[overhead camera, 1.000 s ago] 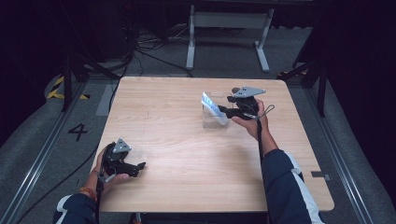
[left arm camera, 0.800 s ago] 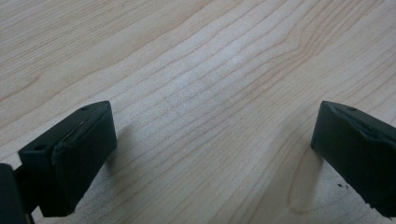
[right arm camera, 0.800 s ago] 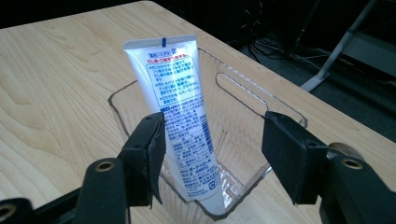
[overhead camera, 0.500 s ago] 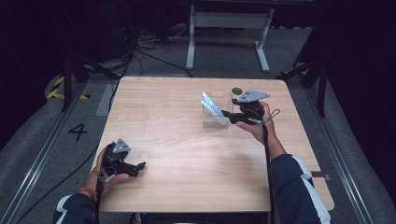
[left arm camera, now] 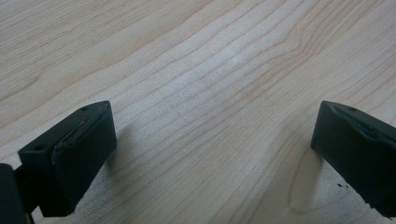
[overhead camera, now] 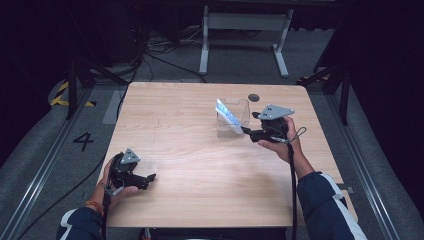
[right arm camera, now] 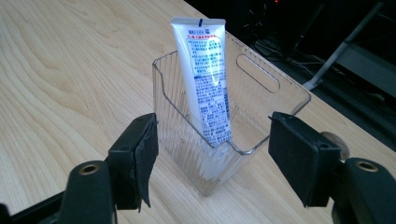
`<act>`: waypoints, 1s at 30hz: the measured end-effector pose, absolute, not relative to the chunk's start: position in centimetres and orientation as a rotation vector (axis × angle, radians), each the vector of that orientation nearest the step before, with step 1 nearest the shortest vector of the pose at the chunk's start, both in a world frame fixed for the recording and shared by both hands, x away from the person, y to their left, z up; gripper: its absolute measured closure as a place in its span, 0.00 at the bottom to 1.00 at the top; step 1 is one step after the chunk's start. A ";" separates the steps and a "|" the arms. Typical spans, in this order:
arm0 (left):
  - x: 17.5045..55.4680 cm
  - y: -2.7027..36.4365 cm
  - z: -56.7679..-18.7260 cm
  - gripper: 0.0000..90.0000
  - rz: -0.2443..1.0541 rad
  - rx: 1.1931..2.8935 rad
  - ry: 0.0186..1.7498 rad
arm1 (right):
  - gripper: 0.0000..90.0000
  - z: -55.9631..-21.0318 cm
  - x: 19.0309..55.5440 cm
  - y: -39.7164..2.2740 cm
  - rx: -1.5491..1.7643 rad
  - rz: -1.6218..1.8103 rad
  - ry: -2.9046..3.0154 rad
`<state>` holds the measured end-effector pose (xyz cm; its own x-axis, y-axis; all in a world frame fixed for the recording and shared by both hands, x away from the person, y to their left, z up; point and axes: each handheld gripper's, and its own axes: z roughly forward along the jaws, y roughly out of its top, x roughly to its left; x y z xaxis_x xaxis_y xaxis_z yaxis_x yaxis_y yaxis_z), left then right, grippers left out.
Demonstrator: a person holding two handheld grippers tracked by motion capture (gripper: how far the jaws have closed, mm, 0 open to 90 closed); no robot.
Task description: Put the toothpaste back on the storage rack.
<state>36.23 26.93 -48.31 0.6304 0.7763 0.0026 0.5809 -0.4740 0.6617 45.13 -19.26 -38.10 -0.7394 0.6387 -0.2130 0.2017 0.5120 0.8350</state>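
Right gripper view: right gripper [right arm camera: 212, 149] jaws apart w/ clear bin [right arm camera: 261, 112] between; tube [right arm camera: 205, 88] leaning, tip risk if nudged. Left gripper [left arm camera: 210, 154] apart, idle.

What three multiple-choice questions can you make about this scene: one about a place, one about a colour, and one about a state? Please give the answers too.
1. Where is the tube?
A. flat on the table
B. standing tilted inside the clear box
C. held in the left tongs

2. What colour is the tube mostly?
A. white
B. green
C. black

3. How are the right tongs?
A. shut on the tube
B. shut on the box rim
C. open, one jaw on each side of the box's near corner

Answers:
1. B, its lower end sits in the box and it leans on the wall.
2. A, white with small print.
3. C, the right gripper view shows gaps at both jaws.
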 end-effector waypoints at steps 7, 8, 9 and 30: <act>36.2 26.9 -48.3 0.01 0.403 2.221 1.057 | 0.36 -38.3 44.2 -19.7 0.673 1.144 2.258; 36.2 26.9 -48.3 0.01 0.403 2.221 1.056 | 0.36 -38.3 44.0 -19.9 0.674 1.140 2.255; 36.2 26.9 -48.3 0.01 0.403 2.221 1.057 | 0.36 -38.4 43.9 -20.0 0.674 1.137 2.255; 36.2 26.9 -48.3 0.01 0.403 2.221 1.056 | 0.35 -39.3 41.3 -22.8 0.688 1.085 2.248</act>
<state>36.23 26.93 -48.31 0.6305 0.7762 0.0025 0.5809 -0.4740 0.6617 41.32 -22.79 -39.28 -0.7205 0.6469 -0.2498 0.2070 0.5445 0.8128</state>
